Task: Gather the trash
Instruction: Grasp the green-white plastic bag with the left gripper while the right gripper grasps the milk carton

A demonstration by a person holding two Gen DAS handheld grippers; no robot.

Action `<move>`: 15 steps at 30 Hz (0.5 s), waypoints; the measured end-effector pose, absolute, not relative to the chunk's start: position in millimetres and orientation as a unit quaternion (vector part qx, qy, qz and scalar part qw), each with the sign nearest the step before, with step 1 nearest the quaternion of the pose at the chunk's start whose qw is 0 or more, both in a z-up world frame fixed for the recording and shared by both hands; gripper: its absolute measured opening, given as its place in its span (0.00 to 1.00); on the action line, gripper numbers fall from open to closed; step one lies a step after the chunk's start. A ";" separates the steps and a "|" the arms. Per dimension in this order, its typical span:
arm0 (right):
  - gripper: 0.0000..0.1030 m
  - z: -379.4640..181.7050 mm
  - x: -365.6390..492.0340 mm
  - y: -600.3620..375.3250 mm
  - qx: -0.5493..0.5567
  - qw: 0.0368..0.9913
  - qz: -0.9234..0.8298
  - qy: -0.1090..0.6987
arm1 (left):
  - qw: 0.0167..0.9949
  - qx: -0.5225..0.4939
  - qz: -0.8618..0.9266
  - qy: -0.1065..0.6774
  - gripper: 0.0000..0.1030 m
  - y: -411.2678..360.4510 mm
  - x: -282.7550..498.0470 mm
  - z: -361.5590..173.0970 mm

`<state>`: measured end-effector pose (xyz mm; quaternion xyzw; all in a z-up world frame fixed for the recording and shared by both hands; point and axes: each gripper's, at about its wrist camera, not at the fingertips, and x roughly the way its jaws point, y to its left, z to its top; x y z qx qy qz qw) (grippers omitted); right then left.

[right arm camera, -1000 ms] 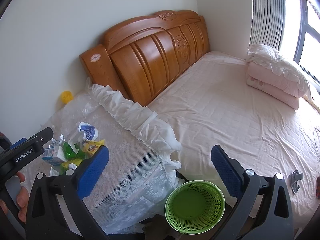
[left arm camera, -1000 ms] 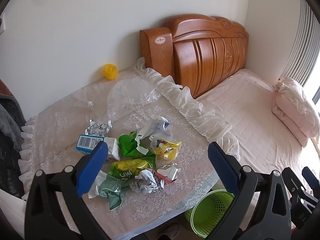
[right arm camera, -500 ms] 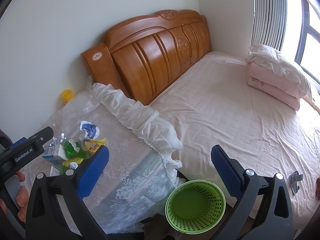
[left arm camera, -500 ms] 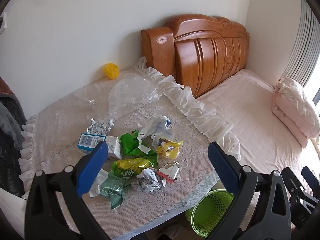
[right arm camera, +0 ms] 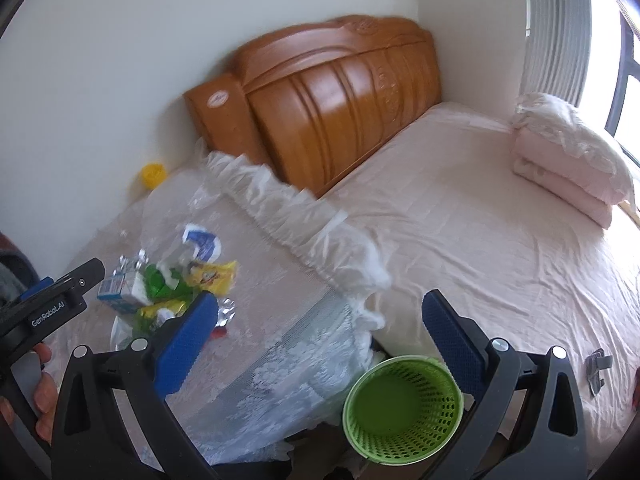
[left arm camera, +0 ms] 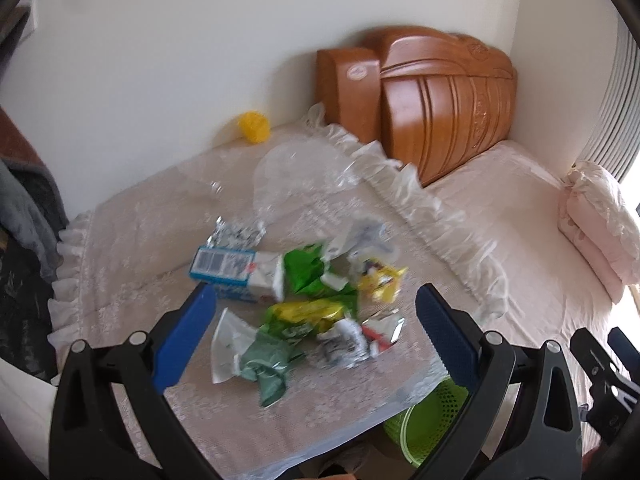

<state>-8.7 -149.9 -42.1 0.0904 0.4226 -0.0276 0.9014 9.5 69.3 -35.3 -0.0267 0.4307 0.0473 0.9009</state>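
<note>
A pile of trash lies on the lace-covered table (left arm camera: pixel 132 240): a blue and white carton (left arm camera: pixel 236 268), green wrappers (left arm camera: pixel 308 272), a yellow wrapper (left arm camera: pixel 380 282), crumpled foil (left arm camera: pixel 240 234) and a clear plastic bag (left arm camera: pixel 296 168). My left gripper (left arm camera: pixel 310 324) is open and empty, hovering above the near side of the pile. A green mesh basket (right arm camera: pixel 402 408) stands on the floor below the table's edge. My right gripper (right arm camera: pixel 320 332) is open and empty above the basket and the table's corner. The pile also shows in the right wrist view (right arm camera: pixel 172 284).
A bed (right arm camera: pixel 460 232) with a pink sheet and a wooden headboard (right arm camera: pixel 332 104) lies right of the table. Folded pink bedding (right arm camera: pixel 568 164) sits at its far side. A yellow ball (left arm camera: pixel 253 126) rests at the table's back by the wall. Dark clothing (left arm camera: pixel 24 216) hangs at left.
Both grippers have moved forward and a little left, nearer the trash pile. The jaws stay open and nothing was picked up.
</note>
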 end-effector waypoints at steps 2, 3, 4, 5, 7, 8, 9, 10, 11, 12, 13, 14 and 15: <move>0.98 -53.9 -3.7 -140.2 0.088 0.896 -0.015 0.436 | 0.897 -0.031 0.056 0.438 0.93 86.5 7.1 -44.8; 0.98 -61.9 -0.1 -133.6 0.087 0.891 -0.006 0.445 | 0.894 -0.030 0.057 0.443 0.93 94.7 5.8 -50.3; 0.98 -69.8 3.4 -127.0 0.086 0.887 0.003 0.454 | 0.891 -0.028 0.061 0.449 0.93 104.9 3.9 -56.9; 0.98 -75.6 4.9 -122.8 0.086 0.883 0.009 0.461 | 0.888 -0.027 0.067 0.454 0.93 116.3 1.1 -63.6; 0.98 -89.2 10.5 -107.7 0.082 0.875 0.027 0.476 | 0.883 -0.029 0.072 0.462 0.93 135.8 -2.4 -74.3; 0.98 -94.4 13.1 -100.8 0.079 0.872 0.035 0.481 | 0.881 -0.030 0.073 0.467 0.93 145.4 -4.7 -79.0; 0.98 -100.1 15.5 -92.2 0.074 0.868 0.044 0.488 | 0.879 -0.031 0.075 0.470 0.93 153.6 -6.7 -83.0; 0.98 -104.0 17.5 -86.0 0.071 0.866 0.050 0.493 | 0.877 -0.032 0.079 0.473 0.93 162.0 -8.7 -87.0; 0.98 -107.7 20.7 -78.0 0.068 0.863 0.058 0.498 | 0.874 -0.035 0.083 0.477 0.93 171.5 -10.4 -92.0; 0.98 -109.8 22.6 -73.0 0.065 0.861 0.062 0.501 | 0.871 -0.038 0.084 0.482 0.93 179.8 -11.4 -97.0; 0.98 -111.4 24.7 -67.4 0.063 0.860 0.065 0.503 | 0.869 -0.041 0.081 0.486 0.93 184.8 -12.2 -100.9; 0.98 -112.8 27.0 -59.8 0.060 0.859 0.070 0.504 | 0.866 -0.042 0.078 0.493 0.93 188.8 -12.0 -106.4; 0.98 -113.4 28.4 -54.8 0.057 0.858 0.072 0.506 | 0.863 -0.044 0.072 0.499 0.93 190.2 -10.8 -112.2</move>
